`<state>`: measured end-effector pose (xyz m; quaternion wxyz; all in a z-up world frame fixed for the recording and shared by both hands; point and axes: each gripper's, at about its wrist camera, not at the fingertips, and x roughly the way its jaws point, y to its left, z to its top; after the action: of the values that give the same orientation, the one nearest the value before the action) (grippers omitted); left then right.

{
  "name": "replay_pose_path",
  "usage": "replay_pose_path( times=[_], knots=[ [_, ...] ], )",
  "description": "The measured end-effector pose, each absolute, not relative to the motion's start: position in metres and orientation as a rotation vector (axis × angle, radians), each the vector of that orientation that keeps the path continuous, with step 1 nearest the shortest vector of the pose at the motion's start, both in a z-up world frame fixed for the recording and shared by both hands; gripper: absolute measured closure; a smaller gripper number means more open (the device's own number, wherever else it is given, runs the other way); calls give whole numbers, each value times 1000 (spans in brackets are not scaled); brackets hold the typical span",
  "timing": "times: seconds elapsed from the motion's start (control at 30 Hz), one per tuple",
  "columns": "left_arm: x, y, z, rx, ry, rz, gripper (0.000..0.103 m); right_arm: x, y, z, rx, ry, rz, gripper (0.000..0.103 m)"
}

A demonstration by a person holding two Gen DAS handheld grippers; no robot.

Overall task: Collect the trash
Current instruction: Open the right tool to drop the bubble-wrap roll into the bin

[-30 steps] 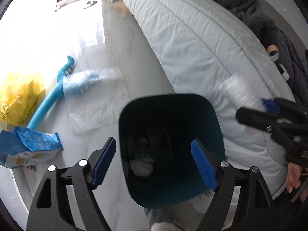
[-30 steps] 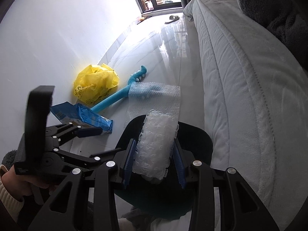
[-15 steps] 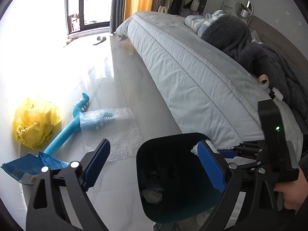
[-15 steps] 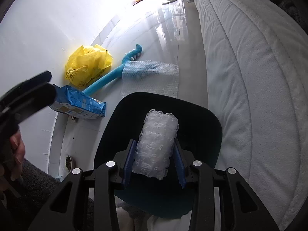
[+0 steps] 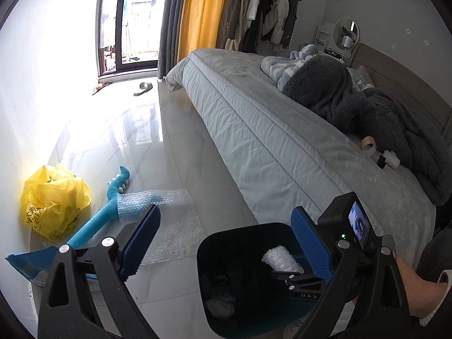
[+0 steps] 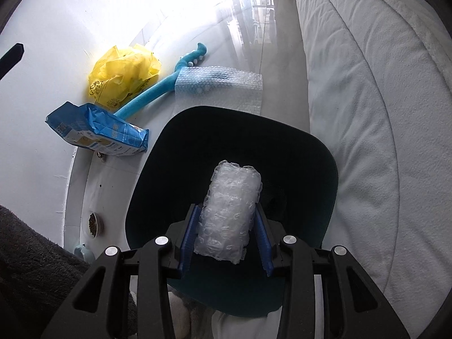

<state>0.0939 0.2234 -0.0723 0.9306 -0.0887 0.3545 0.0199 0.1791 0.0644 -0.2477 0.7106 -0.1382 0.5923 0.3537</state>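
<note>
Clear bubble-wrap roll, earlier above dark bin, now lowered into mouth; right gripper jaws opening around it, release imminent. Left gripper jaws wide, empty.

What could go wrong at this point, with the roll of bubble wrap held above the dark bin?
1. The right gripper jaws are opening around the bubble wrap roll; light and springy, it might cling to a pad, or bounce out of the bin.
2. The bin stands close beside the bed, so a stray roll could land there.
3. The open left gripper sits close to the right one and might bump it.
</note>
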Motion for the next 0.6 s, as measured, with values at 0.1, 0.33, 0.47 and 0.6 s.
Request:
replay_pose_path(
  times=[0.1,0.33,0.47,0.6],
  knots=[
    [92,223,-67,-170,701,59,7,179,65,-248,-303,1315,778,37],
    [88,220,-51,-154,652,65,7,177,63,-234,-325,1253,780,28],
    [86,219,-45,-163,637,72,7,174,59,-216,-315,1210,808,28],
    [88,213,-44,-155,635,81,7,172,51,-191,-306,1142,829,27]
  ],
)
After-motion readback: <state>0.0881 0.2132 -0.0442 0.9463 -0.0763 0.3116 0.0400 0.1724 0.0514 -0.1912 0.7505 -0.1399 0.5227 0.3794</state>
